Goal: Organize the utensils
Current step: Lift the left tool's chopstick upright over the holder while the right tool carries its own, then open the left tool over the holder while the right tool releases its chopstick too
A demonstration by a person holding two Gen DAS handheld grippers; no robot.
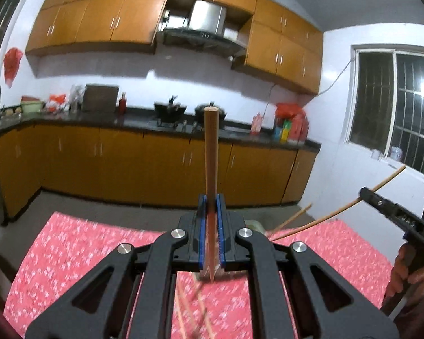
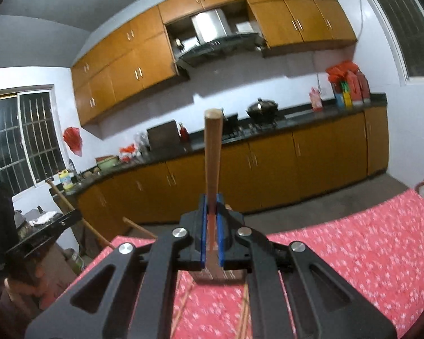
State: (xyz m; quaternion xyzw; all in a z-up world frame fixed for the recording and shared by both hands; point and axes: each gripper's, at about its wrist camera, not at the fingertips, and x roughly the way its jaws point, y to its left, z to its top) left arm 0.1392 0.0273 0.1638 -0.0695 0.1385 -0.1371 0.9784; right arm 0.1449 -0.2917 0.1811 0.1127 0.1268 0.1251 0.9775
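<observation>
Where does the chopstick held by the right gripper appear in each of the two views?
Left wrist view: far right, the chopstick slants through the right gripper.
Right wrist view: centre, upright between the blue pads.
Shared landmark: the range hood.

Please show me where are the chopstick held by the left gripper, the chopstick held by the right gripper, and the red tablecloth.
left chopstick [image 1: 211, 152]: left wrist view, middle of shaft.
right chopstick [image 2: 212, 155]: right wrist view, middle of shaft.
red tablecloth [image 1: 79, 243]: left wrist view, bare left part.
</observation>
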